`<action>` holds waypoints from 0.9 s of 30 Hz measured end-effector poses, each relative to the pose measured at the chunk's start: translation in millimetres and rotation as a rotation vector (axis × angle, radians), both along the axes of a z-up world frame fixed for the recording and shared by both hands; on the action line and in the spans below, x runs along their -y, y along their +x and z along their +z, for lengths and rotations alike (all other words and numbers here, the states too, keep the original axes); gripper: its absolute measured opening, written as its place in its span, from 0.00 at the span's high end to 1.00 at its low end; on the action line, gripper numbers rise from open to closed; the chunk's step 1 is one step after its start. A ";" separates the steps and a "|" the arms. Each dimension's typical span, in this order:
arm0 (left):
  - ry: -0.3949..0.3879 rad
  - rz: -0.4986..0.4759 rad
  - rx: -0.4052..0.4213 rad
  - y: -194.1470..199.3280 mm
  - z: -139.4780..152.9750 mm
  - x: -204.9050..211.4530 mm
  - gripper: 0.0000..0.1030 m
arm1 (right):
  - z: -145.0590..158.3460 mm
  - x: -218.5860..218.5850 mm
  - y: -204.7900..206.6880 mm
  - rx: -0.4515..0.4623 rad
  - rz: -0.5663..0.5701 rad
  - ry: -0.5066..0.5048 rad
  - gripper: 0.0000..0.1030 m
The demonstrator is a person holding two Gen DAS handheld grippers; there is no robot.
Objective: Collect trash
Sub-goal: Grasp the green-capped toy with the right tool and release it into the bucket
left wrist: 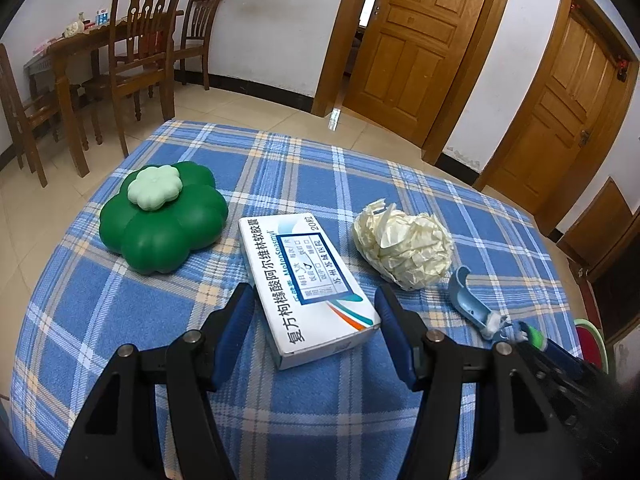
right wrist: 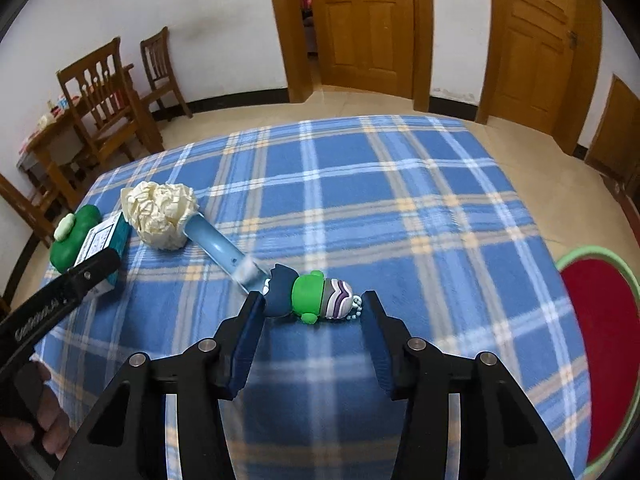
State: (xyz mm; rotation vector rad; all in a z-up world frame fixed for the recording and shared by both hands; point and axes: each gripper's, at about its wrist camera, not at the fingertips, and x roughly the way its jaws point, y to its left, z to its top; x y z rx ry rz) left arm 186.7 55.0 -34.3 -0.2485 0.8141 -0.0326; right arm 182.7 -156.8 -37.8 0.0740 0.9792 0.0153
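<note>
A white medicine box (left wrist: 308, 284) lies on the blue plaid tablecloth (left wrist: 304, 184), and my left gripper (left wrist: 312, 304) is shut on its near end, one pad on each long side. To its right sit a crumpled cream paper ball (left wrist: 404, 248) and a light blue plastic tube (left wrist: 466, 296). In the right wrist view my right gripper (right wrist: 314, 304) closes on a small toy figure (right wrist: 308, 294) with a dark head, green body and striped end. Its pads touch both ends. The paper ball (right wrist: 160, 212) and tube (right wrist: 218, 246) lie just beyond the toy.
A green clover-shaped lidded container (left wrist: 164, 216) stands left of the box. A red basin with a green rim (right wrist: 600, 340) sits off the table's right edge. Wooden chairs (left wrist: 140, 52) and a dining table stand far left, with wooden doors (left wrist: 416, 40) behind.
</note>
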 end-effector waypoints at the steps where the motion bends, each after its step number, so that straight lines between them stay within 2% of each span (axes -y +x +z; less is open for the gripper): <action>1: 0.000 -0.002 0.002 -0.1 0.4 0.9 0.39 | 2.9 4.3 -3.8 0.006 -0.011 0.001 0.51; 7: -0.001 -0.017 0.022 -2.3 3.5 5.0 0.39 | 20.8 38.5 -32.9 0.050 -0.093 -0.002 0.51; 16: 0.017 -0.037 0.039 -4.5 6.0 13.7 0.40 | 41.7 114.1 -81.5 0.087 -0.305 -0.015 0.51; 27: 0.038 -0.079 0.053 -6.9 13.1 31.1 0.41 | 26.7 186.4 -129.2 0.059 -0.512 0.010 0.51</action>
